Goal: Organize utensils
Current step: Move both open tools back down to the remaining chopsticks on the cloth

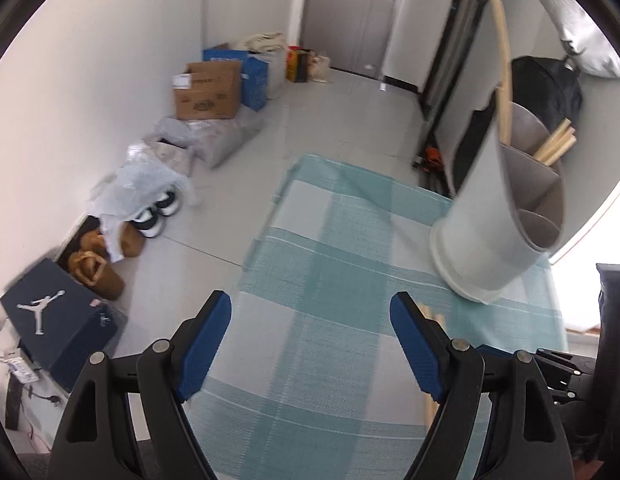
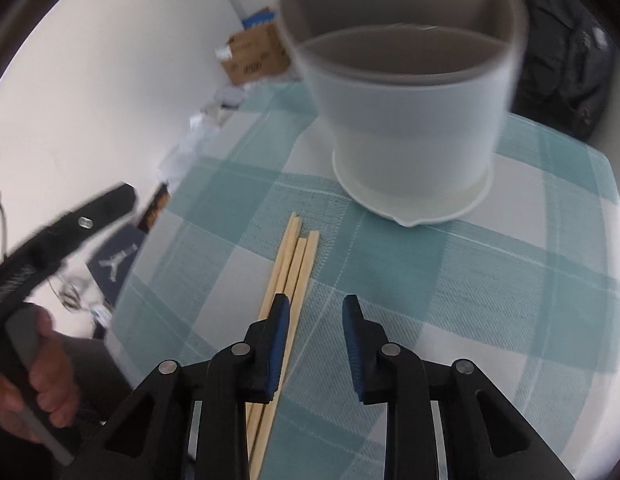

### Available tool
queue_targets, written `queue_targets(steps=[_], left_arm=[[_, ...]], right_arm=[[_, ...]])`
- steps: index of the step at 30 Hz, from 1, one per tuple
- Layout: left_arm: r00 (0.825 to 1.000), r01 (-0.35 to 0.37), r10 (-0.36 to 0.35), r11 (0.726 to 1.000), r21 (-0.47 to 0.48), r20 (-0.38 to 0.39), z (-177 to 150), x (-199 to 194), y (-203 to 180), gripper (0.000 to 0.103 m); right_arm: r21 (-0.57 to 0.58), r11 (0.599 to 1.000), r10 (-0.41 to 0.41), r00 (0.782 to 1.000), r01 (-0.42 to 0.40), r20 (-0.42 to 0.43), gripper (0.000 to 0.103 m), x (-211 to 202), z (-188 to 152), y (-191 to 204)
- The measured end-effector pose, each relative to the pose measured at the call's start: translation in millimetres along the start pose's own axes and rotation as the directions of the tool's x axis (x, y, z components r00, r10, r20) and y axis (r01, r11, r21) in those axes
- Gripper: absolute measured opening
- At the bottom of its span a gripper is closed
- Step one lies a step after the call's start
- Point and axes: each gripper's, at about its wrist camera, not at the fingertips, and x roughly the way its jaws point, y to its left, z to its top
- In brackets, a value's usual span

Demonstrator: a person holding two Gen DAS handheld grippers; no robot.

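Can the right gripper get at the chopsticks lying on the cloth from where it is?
Probably yes. The right gripper hangs just over the chopsticks, nothing lies between, but they sit under its left pad, not between the jaws; a small sideways shift looks needed.

Each tool is a black plastic frame of two forked arms with triangular cut-outs, pinned by round silver rivets. On the left tool the fingers carry blue ribbed pads, one at seven o'clock in its own view and one at five. The right tool is built the same, with narrow blue pads on black fingers. A bare hand at eight o'clock wraps a grey handle under a black body.
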Motion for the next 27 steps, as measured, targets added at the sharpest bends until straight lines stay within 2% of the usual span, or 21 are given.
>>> queue_targets(steps=[7,13,16,19,27], left_arm=[[0.999,0.015,-0.017,0.998,-0.054,-0.028,0,1,14,0.078],[0.998,0.035,-0.039,0.994,-0.102,-0.046,4,4,24,0.078],[0.998,0.04,-0.046,0.993,-0.112,-0.049,4,2,26,0.078],[0.998,0.044,-0.048,0.992,-0.117,-0.039,5,-3,29,0.078],[0.994,0.072,-0.084,0.983,-0.171,-0.068,5,0,42,0.078]], right_arm=[[-0.07,0.992,-0.108,0.993,0.105,-0.043,0.02,12,11,14],[-0.163,0.967,-0.21,0.975,0.196,-0.076,0.02,18,23,33],[-0.16,0.963,-0.231,0.968,0.214,-0.096,0.019,22,31,35],[-0.147,0.96,-0.258,0.956,0.238,-0.141,0.015,27,34,30],[-0.126,0.958,-0.273,0.952,0.257,-0.137,0.015,28,36,33]])
